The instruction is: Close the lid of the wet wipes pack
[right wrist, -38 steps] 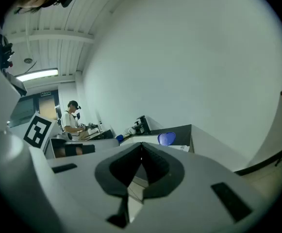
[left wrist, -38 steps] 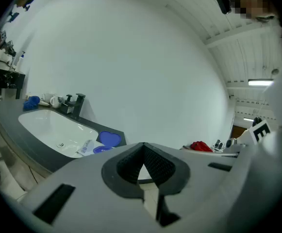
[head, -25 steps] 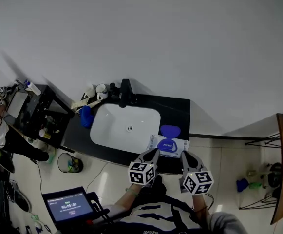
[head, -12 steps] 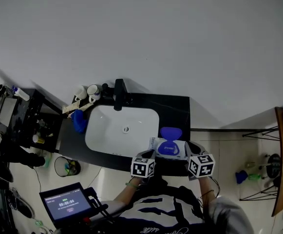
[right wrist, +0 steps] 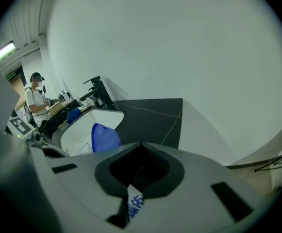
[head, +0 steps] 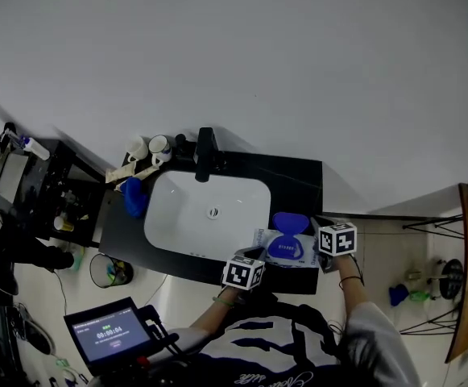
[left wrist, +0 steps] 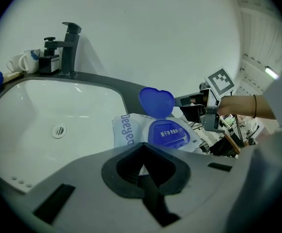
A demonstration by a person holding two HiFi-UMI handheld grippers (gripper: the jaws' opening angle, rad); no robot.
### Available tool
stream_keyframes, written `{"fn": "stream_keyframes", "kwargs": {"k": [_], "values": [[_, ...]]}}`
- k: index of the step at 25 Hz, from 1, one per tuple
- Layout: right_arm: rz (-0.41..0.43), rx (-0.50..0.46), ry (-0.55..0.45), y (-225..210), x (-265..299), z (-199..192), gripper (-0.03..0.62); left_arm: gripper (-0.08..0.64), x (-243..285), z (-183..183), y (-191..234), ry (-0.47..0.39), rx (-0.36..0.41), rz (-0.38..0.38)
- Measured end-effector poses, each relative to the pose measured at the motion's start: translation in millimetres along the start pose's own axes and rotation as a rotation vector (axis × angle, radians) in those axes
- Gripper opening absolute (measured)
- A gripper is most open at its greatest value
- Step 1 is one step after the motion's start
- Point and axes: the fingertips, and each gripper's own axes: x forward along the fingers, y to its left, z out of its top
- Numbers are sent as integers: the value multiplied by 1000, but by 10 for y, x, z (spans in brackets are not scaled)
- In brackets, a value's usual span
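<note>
The white wet wipes pack lies on the black counter, right of the sink. Its blue lid stands open and upright above the blue opening ring. My left gripper is at the pack's near left edge. Its jaws are together, with a white corner of the pack showing between them. My right gripper is at the pack's right end, shut on a strip of the pack with blue print. The open lid shows beyond the right gripper.
A white sink with a black tap fills the counter's left part. Mugs and a blue cloth sit at its far left. On the floor are a bin and a tablet. A person stands at the left.
My right gripper has moved from in front of the pack round to its right end. The left gripper has stayed at the pack's near left edge. The lid remains open.
</note>
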Motion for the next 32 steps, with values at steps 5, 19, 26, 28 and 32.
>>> {"fn": "stream_keyframes", "kwargs": {"k": [5,19,26,28,32], "values": [[126,24,-51,188,-135,71,-11,0,10,20,-21,2,-1,-8],[165,-120,44,911,-515,-625,-11,0,-7,38,-25,-2,6,8],[53,-283,150,972,-371,-796,-5,0,-35,60,-17,-24,12,16],[31,-314,170,986,-357,-798,-4,0,-52,52,-9,-29,7,22],[50,-278,226,990,-288,-780,-3,0,-91,53,59,-42,-13,53]]}}
